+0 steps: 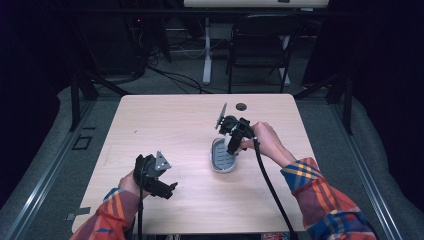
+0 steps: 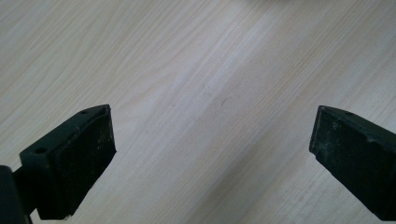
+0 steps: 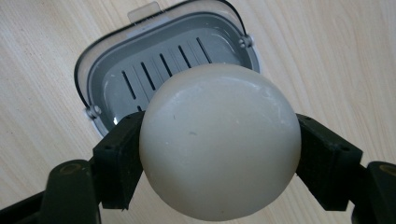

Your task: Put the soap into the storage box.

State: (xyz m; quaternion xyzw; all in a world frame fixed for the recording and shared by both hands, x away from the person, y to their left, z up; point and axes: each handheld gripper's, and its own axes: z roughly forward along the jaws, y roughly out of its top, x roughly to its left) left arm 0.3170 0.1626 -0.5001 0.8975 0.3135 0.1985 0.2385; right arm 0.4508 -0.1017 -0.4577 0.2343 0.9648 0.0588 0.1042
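Pale wooden table below: your right gripper clenches the round soap mid-frame across its width, likely slick, so keep squeezing; left gripper released.

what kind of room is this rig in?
Probably a lab or recording studio, not a home. A bare wooden table stands between dark curtains, cables run over the grey floor, and a folding chair and a desk leg stand behind.
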